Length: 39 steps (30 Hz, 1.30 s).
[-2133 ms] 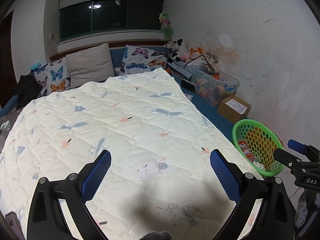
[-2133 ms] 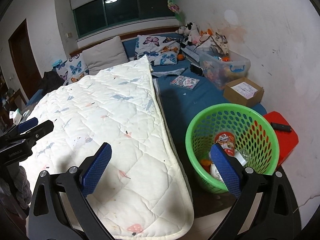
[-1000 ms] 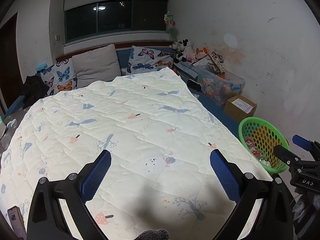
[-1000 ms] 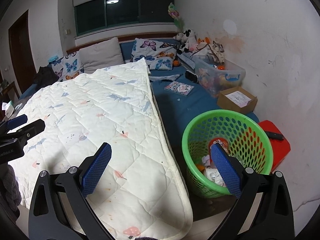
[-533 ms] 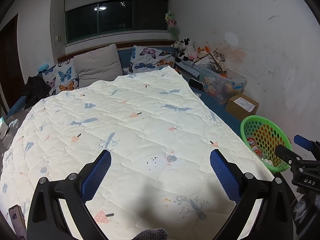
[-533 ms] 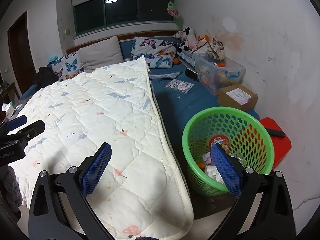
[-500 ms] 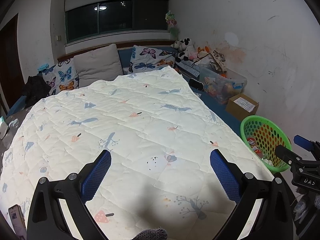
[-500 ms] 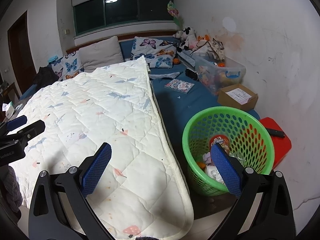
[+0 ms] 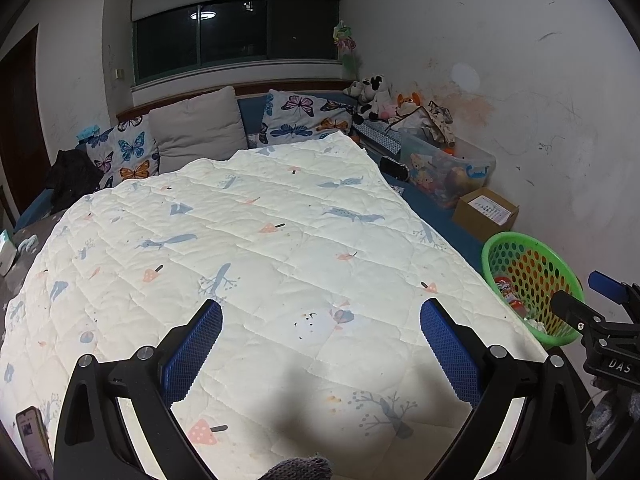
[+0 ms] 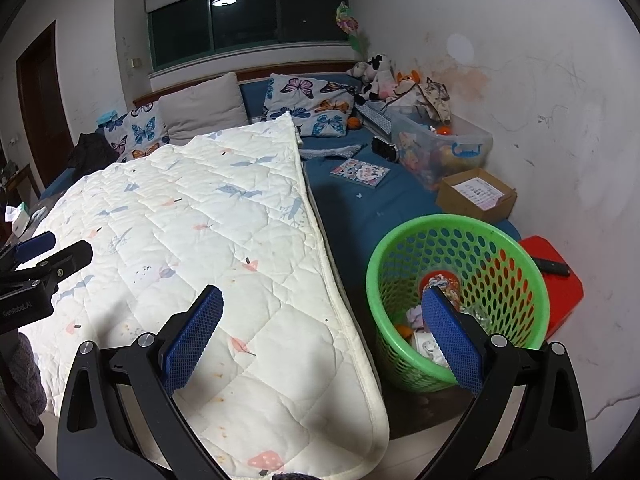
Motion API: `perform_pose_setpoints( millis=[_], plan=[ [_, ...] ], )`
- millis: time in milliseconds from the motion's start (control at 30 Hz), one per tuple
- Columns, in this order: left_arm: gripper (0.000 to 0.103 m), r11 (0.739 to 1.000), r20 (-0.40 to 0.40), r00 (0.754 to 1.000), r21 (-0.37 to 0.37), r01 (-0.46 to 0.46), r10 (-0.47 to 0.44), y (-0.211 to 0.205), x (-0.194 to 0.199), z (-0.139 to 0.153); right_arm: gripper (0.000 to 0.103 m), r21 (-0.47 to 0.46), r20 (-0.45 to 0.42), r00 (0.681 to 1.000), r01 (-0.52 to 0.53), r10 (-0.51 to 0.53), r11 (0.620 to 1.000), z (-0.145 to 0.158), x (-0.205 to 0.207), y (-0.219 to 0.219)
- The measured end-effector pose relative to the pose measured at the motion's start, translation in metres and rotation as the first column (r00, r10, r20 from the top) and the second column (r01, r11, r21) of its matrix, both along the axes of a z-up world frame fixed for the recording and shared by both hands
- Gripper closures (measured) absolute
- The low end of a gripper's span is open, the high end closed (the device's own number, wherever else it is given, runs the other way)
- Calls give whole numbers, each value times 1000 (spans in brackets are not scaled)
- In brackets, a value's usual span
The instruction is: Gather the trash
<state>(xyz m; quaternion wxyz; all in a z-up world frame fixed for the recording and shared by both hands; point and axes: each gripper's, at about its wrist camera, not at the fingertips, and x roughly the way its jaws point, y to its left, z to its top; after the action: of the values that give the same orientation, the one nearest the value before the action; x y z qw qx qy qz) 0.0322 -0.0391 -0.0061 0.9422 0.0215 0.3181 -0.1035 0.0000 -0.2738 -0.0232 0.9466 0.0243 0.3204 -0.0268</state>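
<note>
A green mesh trash basket [image 10: 456, 236] stands at the foot of the bed by the wall and holds a snack cup [image 10: 442, 282], crumpled paper [image 10: 428, 346] and an orange scrap. It also shows at the right in the left wrist view [image 9: 532, 246]. My left gripper [image 9: 320, 344] is open and empty above the white quilt [image 9: 248, 248]. My right gripper [image 10: 320, 340] is open and empty, its right finger in front of the basket. Each gripper shows at the edge of the other's view.
The quilt [image 10: 192, 232] covers most of the bed, with pillows [image 9: 196, 132] at the head. On the blue sheet lie a sticker book [image 10: 360, 172], a clear toy bin [image 10: 440, 140] and a cardboard box [image 10: 476, 194]. A red stool [image 10: 554, 276] with a remote stands beside the basket.
Both grippers have drawn back a little from the bed and basket over the last two seconds. Both stay open and empty.
</note>
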Motion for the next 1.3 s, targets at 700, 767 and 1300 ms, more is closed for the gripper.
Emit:
perform_pose_setpoints(
  millis=[700,767,1300],
  plan=[
    [7,1000,0,1000,-6,-16,16,2,1,2,4,3,2,1000,-12,12,1000,2,3,6],
    [7,1000,1,1000,-6,-20,20,3,2,2,4,4,3,1000,-11,11,1000,1,3,6],
    [7,1000,-2,1000,-15,-21,21,5,4,1,4,-1,2,1000,-17,17,1000,2,3,9]
  ],
)
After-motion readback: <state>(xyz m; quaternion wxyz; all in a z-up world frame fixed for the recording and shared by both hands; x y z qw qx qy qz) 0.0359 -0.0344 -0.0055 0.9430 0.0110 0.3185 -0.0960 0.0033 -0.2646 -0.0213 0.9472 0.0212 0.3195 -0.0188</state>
